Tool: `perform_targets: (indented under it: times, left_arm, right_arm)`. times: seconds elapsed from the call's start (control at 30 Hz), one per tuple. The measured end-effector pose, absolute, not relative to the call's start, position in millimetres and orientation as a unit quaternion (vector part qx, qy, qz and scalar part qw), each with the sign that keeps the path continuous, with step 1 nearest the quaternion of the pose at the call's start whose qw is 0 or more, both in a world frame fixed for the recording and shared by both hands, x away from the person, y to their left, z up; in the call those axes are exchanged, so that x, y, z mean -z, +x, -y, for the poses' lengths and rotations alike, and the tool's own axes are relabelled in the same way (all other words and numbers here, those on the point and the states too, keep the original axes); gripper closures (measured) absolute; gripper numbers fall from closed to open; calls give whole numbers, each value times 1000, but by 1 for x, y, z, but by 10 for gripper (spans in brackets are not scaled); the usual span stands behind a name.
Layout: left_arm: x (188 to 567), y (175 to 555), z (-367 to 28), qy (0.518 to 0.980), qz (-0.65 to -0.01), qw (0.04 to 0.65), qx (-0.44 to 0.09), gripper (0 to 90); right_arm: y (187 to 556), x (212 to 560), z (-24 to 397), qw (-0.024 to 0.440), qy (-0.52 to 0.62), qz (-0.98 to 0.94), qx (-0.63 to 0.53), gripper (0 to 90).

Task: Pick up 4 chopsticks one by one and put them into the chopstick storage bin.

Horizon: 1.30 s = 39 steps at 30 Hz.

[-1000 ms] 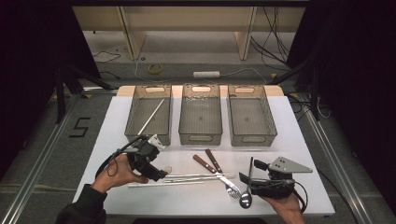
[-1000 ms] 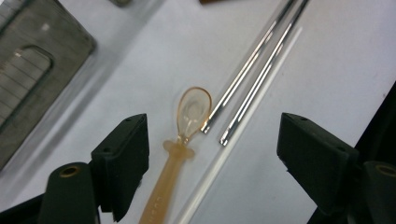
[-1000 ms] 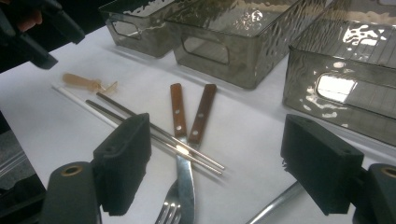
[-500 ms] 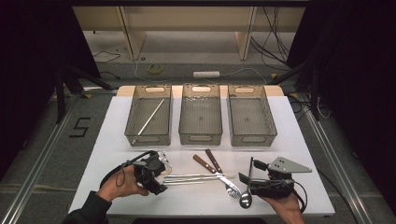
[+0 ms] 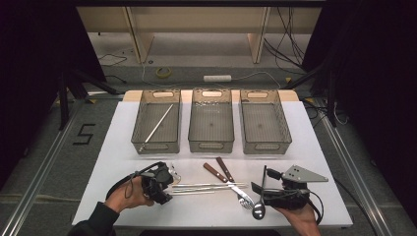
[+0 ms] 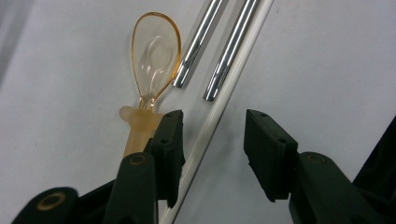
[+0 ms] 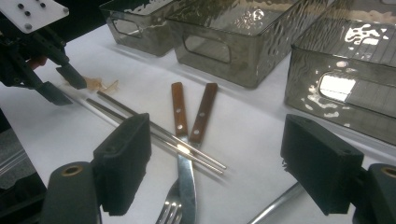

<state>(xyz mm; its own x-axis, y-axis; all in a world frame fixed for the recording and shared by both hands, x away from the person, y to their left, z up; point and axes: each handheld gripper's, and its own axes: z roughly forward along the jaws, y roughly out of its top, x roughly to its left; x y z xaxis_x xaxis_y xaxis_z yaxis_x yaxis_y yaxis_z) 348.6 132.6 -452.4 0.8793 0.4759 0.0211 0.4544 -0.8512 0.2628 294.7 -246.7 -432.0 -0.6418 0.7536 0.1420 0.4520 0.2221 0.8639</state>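
White plastic is what the left gripper (image 6: 212, 140) is after: a thin white rod (image 6: 219, 116) lies on the desk (image 5: 314, 147) between its jaws, which have just been closing but stand apart on either side of it, not yet pressing. My guess is that picking up the rod is the step in hand, and the next move calls for closing squarely on it alone. Crowding it are two steel chopsticks (image 6: 219, 56) just at its eleven o'clock side and an amber plastic spoon (image 6: 154, 60) touching the outer face of one jaw; either could get dragged along. Over at four o'clock on the desk, the right gripper (image 7: 215, 163) hovers with jaws wide apart and empty, above a fork (image 7: 170, 210) and near two wooden-handled knives (image 7: 189, 116) that cross. Farther off, toward twelve o'clock, three clear bins (image 5: 211, 120) sit side by side, the left bin (image 5: 142, 142) already containing one metal stick (image 5: 157, 127).
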Motion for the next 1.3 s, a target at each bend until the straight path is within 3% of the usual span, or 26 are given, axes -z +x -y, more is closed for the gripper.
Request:
perform_targets:
  times: [1.3]
  left_arm:
    - [461, 339, -123, 985, -140, 89, -36, 827]
  right_arm:
    - [295, 433, 246, 156, 393, -768, -481, 256]
